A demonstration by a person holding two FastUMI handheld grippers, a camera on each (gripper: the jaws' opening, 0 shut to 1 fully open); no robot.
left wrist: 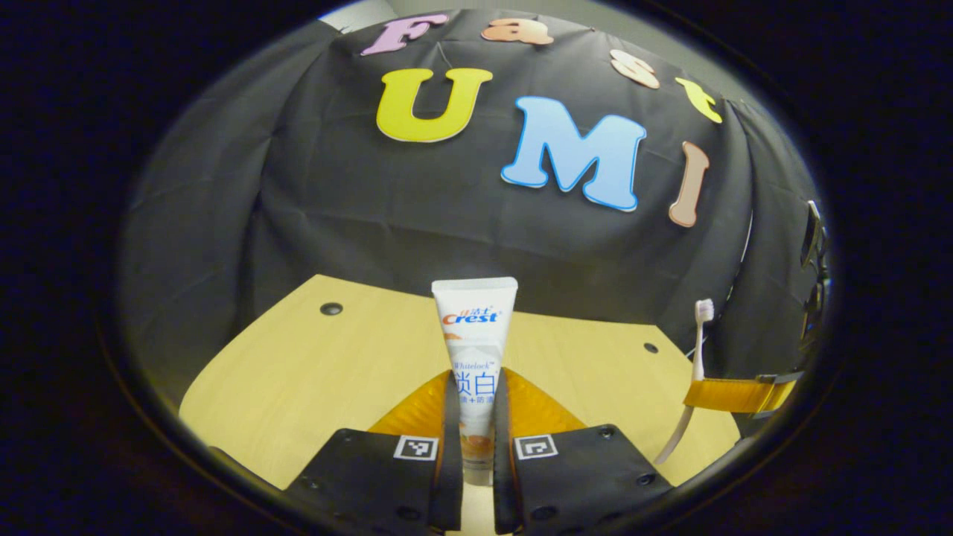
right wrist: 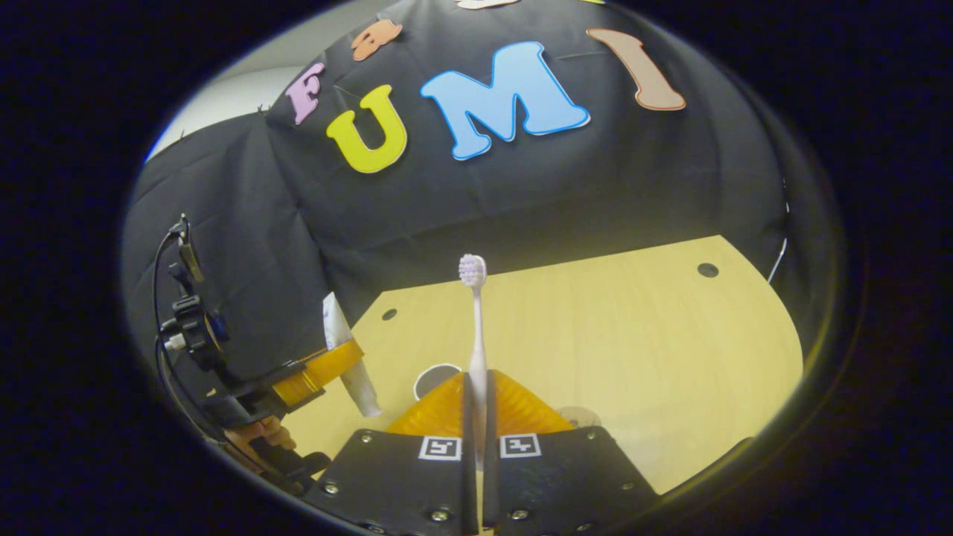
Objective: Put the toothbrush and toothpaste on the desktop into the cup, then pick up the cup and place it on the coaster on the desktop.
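Observation:
In the left gripper view, my left gripper (left wrist: 476, 447) is shut on a white toothpaste tube (left wrist: 475, 335) that stands upright above the wooden desktop (left wrist: 313, 372). Off to the right there, the other gripper (left wrist: 733, 394) holds the toothbrush (left wrist: 698, 350) upright. In the right gripper view, my right gripper (right wrist: 477, 424) is shut on the pale toothbrush (right wrist: 476, 327), bristles up. The left gripper (right wrist: 320, 376) hangs at the left with the toothpaste tube (right wrist: 351, 372) in it. Just past my right fingers, a dark round shape with a pale rim (right wrist: 434, 377) rests on the desktop; I cannot tell whether it is the cup or the coaster.
A hand (right wrist: 257, 433) holds the left gripper at the lower left. A faint grey round patch (right wrist: 577, 414) lies on the desktop (right wrist: 633, 335) beside my right fingers. Small dark holes (right wrist: 707, 269) dot the wood. The black cloth wall closes the back.

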